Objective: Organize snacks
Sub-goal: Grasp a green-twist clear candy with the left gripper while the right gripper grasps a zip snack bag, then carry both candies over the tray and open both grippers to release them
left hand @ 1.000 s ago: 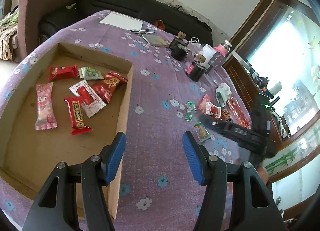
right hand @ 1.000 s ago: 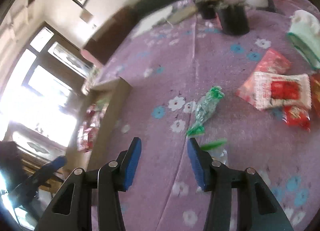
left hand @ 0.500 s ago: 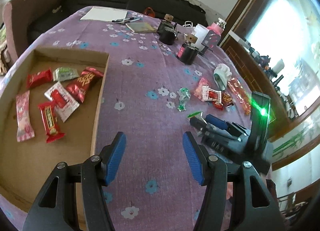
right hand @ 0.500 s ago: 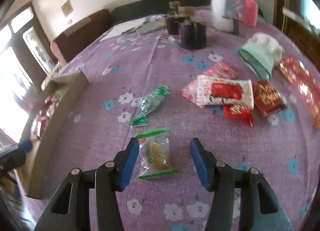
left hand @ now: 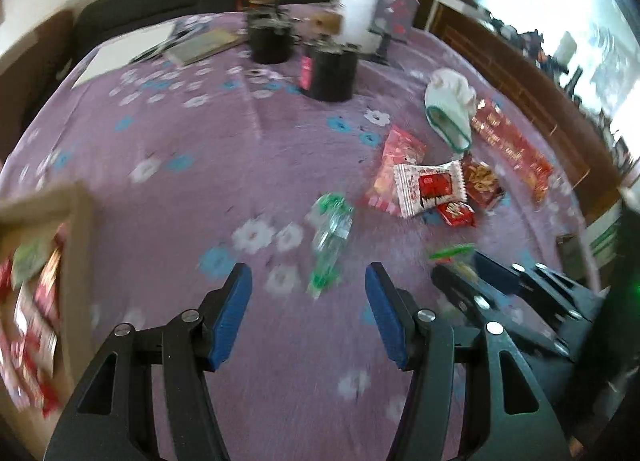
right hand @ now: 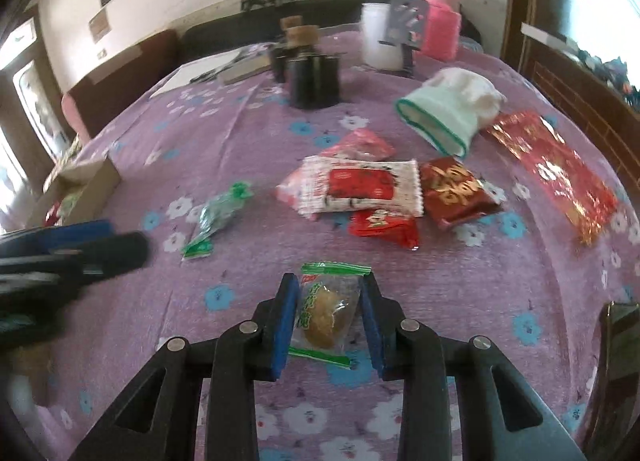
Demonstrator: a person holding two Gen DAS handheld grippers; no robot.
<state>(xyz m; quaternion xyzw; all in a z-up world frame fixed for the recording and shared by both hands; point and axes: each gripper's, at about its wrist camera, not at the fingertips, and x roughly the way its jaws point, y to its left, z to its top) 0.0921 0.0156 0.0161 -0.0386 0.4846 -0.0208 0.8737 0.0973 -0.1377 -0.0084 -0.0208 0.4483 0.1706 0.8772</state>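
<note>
Between the blue pads of the right tongs (right hand: 330,321) sits a clear green-edged snack packet (right hand: 326,315), both pads pressed against its sides as it lies on the purple flowered counter (right hand: 460,281). Just beyond it a heap of red and white snack packs (right hand: 360,187) lies near a mint knitted pouch (right hand: 448,113). To the left, a green-wrapped candy (left hand: 330,235) lies just ahead of the left tongs (left hand: 308,311), whose pads stand wide apart with nothing between them. At the far left, the cardboard box (left hand: 78,229) holds more snack packs.
</note>
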